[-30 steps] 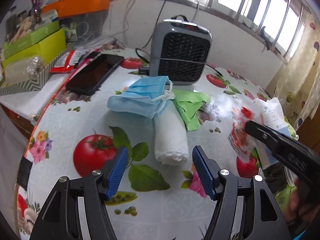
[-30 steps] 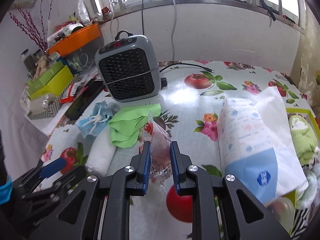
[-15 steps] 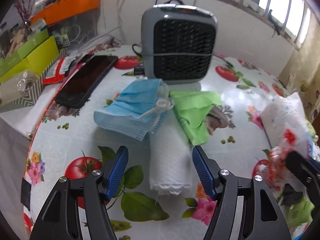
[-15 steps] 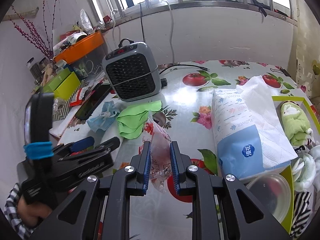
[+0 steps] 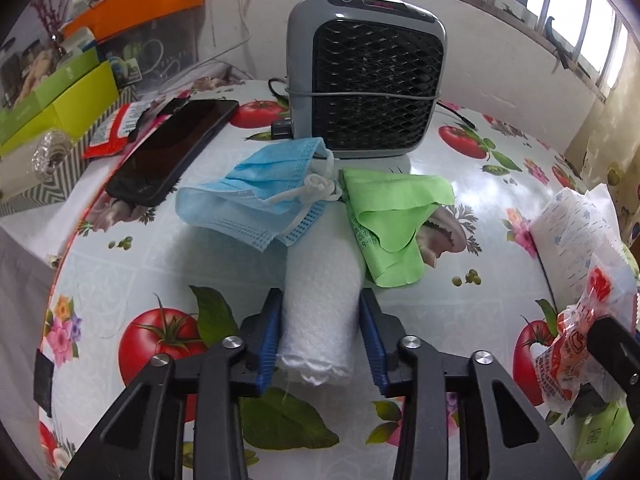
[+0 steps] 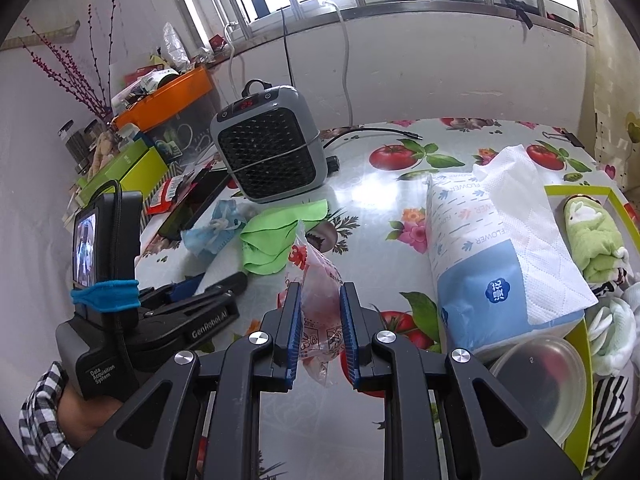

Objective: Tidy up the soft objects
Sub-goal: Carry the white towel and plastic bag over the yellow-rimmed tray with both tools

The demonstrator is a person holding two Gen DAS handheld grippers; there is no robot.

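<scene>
- Rolled white towel (image 5: 320, 320) is the thing being grabbed right now. It lies on the tomato-print tablecloth (image 5: 132, 272) with its near end between the blue pads of the left gripper (image 5: 320, 336).
- Left jaws have just been closing, and both pads now look pressed against the roll's sides, so I'd call that a grip on the towel.
- Tip: squeeze only enough to dent it. Terry cloth squashes easily, and a hard pinch near the end could let the roll unwind.
- Lift straight up first. The far end is tucked under the blue face mask (image 5: 260, 204), with the green cloth (image 5: 392, 216) just beside it, so dragging would probably pull both along.
- Right gripper (image 6: 320, 332) is narrow, clamped on a crinkly red-and-clear snack bag (image 6: 316, 280) that's hanging off the table. Keep it out of the left side's way.
- Farther right, the tissue pack (image 6: 492, 248) sits against the yellow-green box (image 6: 580, 192) holding a green plush (image 6: 592, 236) and other soft stuff. My guess is that's where the towel goes.
- Grey heater (image 5: 366, 76) stands at the back. Stay clear of its cord when swinging across.
</scene>
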